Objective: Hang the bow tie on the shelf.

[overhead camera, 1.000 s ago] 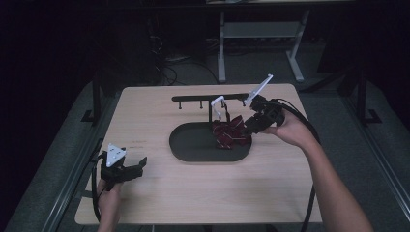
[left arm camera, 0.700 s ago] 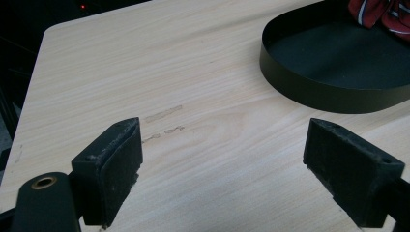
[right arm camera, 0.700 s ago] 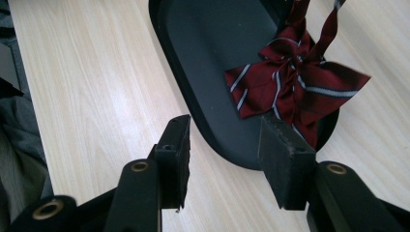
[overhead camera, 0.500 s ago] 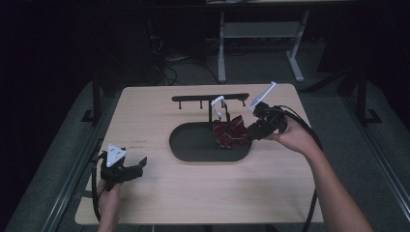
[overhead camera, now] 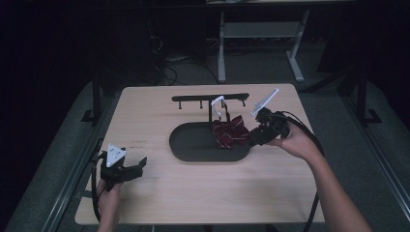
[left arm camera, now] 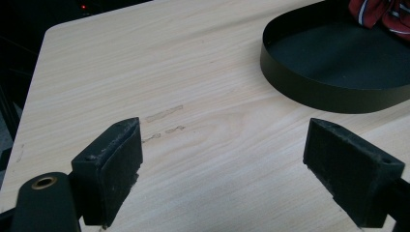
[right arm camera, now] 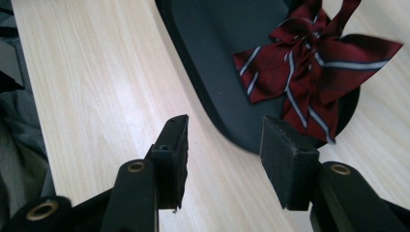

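Two grippers work a pale table [overhead camera: 145, 121]: the right gripper [overhead camera: 252, 138], its jaws apart and just opening with nothing between them, hovers at the 3 o'clock rim of the dark oval tray [overhead camera: 193, 147], where the striped maroon bow tie [overhead camera: 229, 134] lies, its far edge spilling over the rim. The tie's white strap [overhead camera: 218, 104] is hard to trace against the low black rack [overhead camera: 208, 98] at 12 o'clock. At 8 o'clock the left gripper [overhead camera: 129, 170] holds its jaws wide apart over bare wood, with open room between it and the tray.

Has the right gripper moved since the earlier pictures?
Yes. The right gripper has slid nearer the person along the oval tray, with open jaws beside the red bow.
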Demonstrator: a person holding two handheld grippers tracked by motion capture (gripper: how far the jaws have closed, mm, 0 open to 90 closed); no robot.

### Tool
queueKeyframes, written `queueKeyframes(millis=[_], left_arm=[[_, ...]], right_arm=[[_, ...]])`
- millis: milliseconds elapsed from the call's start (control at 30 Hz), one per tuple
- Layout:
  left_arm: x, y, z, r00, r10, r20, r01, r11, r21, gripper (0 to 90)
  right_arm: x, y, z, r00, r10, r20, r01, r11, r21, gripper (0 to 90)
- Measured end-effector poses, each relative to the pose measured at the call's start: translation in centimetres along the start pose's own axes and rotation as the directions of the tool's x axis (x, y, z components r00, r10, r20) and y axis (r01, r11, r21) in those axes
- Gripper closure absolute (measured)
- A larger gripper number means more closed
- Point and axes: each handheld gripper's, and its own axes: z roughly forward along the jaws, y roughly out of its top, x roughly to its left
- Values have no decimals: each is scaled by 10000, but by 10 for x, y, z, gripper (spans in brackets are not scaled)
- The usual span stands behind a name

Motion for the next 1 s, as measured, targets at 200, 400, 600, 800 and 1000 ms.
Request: queueKeyframes(millis=[200, 400, 600, 800, 1000], left_arm=[[0, 0, 0, 10000, -8, 2, 8, 10000, 32, 135], [-1, 0, 0, 10000, -25, 18, 25, 10000, 40, 135], [0, 0, 0, 10000, -5, 13, 5, 10000, 38, 135], [-1, 0, 0, 10000, -4, 35, 4, 10000, 61, 135], [-1, -1, 0, 10000, -6, 42, 5, 10000, 61, 135]], right_arm=[[2, -8, 1, 10000, 89, -37, -89, 9999, -131, 519], [3, -18, 5, 9999, 143, -57, -144, 9998, -145, 512], [2, -28, 8, 9996, 264, -109, -266, 9995, -180, 512], [2, -40, 11, 9991, 392, -184, -396, 9990, -221, 508], [6, -50, 14, 9982, 523, -296, -530, 9983, -259, 505]])
